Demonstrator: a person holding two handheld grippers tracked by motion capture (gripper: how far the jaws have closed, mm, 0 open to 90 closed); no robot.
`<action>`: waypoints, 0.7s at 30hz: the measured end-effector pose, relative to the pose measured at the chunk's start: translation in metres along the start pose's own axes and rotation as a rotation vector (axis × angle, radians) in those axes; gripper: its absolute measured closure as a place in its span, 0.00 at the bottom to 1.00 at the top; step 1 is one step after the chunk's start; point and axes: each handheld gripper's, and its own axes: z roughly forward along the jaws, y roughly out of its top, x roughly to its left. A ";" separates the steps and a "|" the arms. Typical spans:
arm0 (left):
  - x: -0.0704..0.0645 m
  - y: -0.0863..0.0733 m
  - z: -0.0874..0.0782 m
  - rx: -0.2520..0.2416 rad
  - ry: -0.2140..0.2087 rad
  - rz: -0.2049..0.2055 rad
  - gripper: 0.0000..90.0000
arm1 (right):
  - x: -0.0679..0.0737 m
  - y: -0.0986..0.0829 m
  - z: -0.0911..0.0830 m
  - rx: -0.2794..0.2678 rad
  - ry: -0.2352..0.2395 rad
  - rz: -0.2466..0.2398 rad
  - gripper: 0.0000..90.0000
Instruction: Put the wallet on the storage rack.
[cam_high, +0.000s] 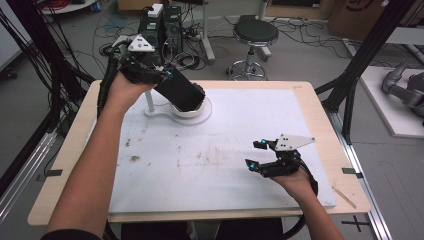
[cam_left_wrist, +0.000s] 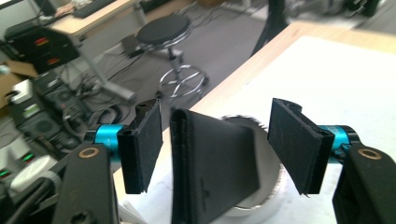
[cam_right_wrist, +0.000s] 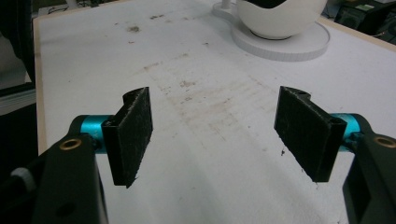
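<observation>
The left gripper (cam_high: 167, 80) is at the far left of the table (cam_high: 300, 100), its jaws spread wide on either side of a black box (cam_high: 181, 92) without gripping it. The box stands tilted in a white bowl (cam_left_wrist: 261, 205) on a white stand (cam_high: 165, 114). The right gripper (cam_high: 257, 156) hovers over the near right of the white mat (cam_high: 225, 165), jaws apart, holding nothing.

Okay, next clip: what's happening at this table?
A person works two hand-held grippers over a white board. The left gripper is at the back of the board, its open jaws either side of a black box that sits tilted in a white bowl-shaped holder. The right gripper waits open over the stained board, holding nothing.
</observation>
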 end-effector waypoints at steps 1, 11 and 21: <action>0.000 -0.002 -0.004 -0.015 -0.017 -0.008 0.39 | 0.001 0.000 0.000 -0.001 0.001 0.001 0.31; -0.002 -0.042 -0.023 -0.077 -0.129 -0.073 0.37 | 0.001 0.002 -0.001 -0.008 0.000 0.003 0.30; -0.017 -0.085 -0.041 -0.042 -0.225 -0.048 0.32 | 0.004 0.004 0.005 -0.012 0.026 -0.001 0.29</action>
